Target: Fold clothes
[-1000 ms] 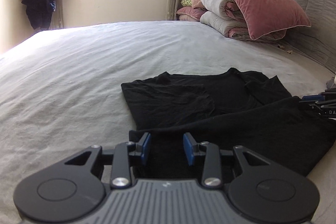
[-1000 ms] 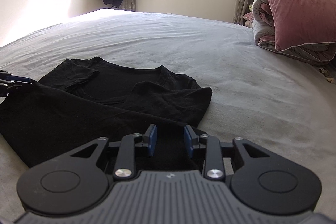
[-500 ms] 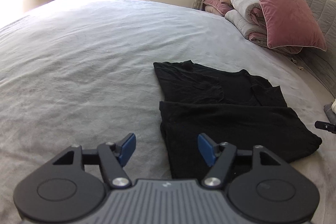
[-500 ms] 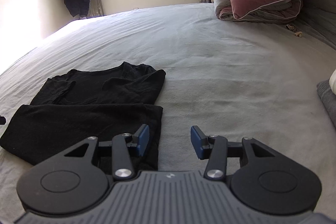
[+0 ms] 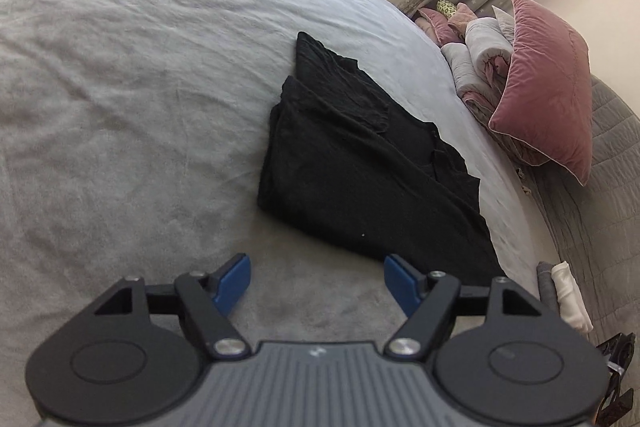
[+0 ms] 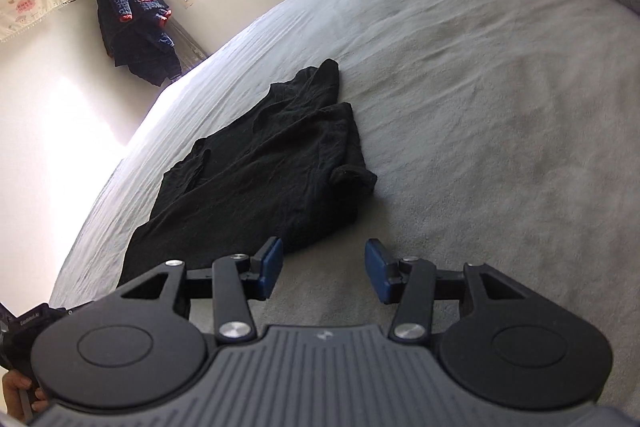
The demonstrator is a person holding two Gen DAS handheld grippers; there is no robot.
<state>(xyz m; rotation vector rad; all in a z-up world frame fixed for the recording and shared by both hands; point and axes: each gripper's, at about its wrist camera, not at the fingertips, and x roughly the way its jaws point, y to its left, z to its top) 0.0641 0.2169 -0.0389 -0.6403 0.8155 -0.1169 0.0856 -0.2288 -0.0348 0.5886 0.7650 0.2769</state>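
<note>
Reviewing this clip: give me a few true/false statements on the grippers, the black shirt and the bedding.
1. The left gripper is shut on the black shirt. False: its jaws stand open, holding nothing.
2. The right gripper is open. True.
3. The shirt lies on the grey bed sheet. True.
4. The pink pillow lies on the shirt. False: it leans on rolled bedding, apart from the shirt.

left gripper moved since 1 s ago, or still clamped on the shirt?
Yes. The left gripper has let go and backed off toward the camera side: its jaws, earlier closed over the black shirt, now stand open above bare bed sheet, short of the shirt's near edge.
</note>
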